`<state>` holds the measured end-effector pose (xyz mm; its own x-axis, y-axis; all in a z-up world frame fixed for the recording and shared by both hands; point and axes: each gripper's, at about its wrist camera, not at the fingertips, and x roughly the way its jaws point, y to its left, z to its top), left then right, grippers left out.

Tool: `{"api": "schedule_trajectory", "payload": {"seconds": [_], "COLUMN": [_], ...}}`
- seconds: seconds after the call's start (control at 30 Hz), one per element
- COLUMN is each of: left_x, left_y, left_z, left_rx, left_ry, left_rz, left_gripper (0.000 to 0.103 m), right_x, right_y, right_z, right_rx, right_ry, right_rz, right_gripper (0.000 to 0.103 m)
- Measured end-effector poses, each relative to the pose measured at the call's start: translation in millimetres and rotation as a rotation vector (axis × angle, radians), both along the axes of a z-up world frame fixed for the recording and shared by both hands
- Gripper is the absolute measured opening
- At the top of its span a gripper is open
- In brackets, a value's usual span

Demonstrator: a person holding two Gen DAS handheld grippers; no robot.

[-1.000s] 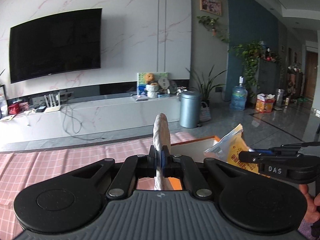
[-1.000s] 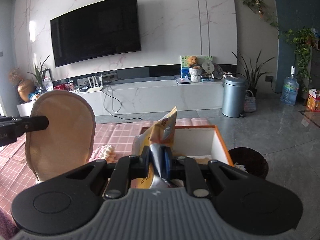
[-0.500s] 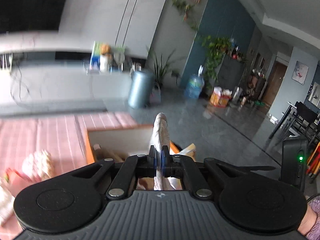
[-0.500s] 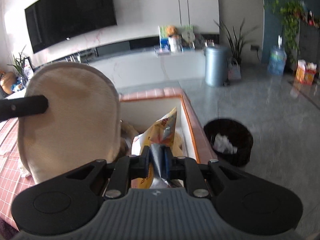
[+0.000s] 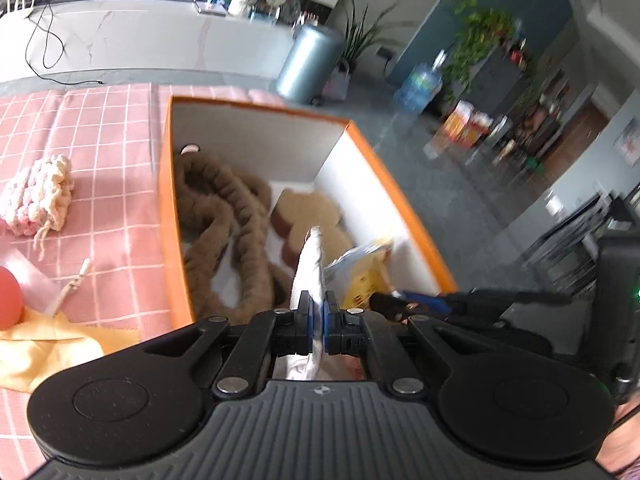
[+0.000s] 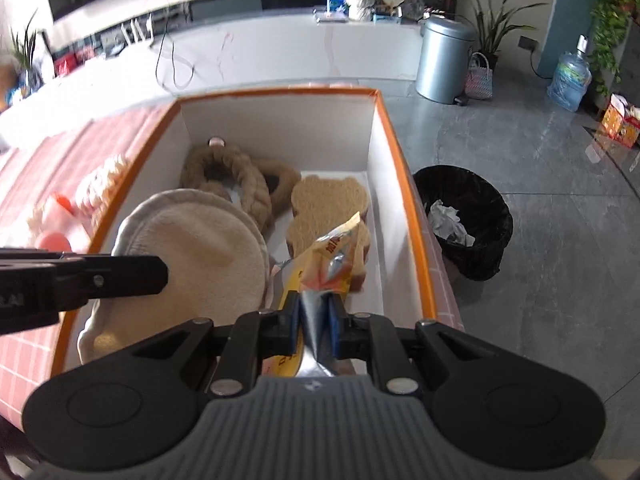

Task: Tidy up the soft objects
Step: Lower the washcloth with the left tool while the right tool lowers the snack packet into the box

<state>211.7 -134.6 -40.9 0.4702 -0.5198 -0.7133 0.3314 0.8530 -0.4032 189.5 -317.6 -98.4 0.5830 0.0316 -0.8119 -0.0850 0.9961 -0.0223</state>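
Hovering over orange box point(image 6: 404, 184): left gripper point(image 5: 318, 316) clamped on cream pad point(image 6: 192, 256), right gripper point(image 6: 316, 312) clamped on snack packet point(image 6: 332, 256). Risk: simultaneous release, items overlapping.

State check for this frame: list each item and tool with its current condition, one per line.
Left tongs: shut on cream pad, above box.
Right tongs: shut on snack packet, above box.
Orange box: open.
Brown rope: coiled in box.
Bear sponge: flat in box.
Pink knit: on tablecloth, outside box.

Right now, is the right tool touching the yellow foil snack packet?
Touching. The right wrist view shows the right tool closed on the yellow foil snack packet, its blue pads pressing the crimped silver end.
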Motion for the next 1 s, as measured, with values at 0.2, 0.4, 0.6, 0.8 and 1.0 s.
{"api": "schedule_trajectory", "payload": {"seconds": [0.2,0.4,0.6,0.8,1.0], "left_x": [-5,-17,-29,-42,-55], "left_y": [-21,-33,-33,-28,-15], "left_z": [-5,-9,-3,15,33], "left_rx": [0.161,0.316,0.38,0.386,0.33], "left_ry": [-0.022,-0.011,-0.083,-0.164,-0.226], "left_rz": [-0.058,-0.089,-0.075,-0.091,-0.081], "left_gripper": [0.005,0.016,0.03,0.034,0.037], "right_x": [8,7,-1,-14,-31], "right_y": [15,20,18,20,26], "right_z": [-15,-18,-6,5,22], "right_rx": [-0.118,-0.236,-0.242,-0.233,-0.174], "right_ry": [0.069,0.066,0.035,-0.001,-0.072], "right_rz": [0.061,0.081,0.09,0.102,0.094], "right_gripper": [0.011,0.012,0.012,0.021,0.034]}}
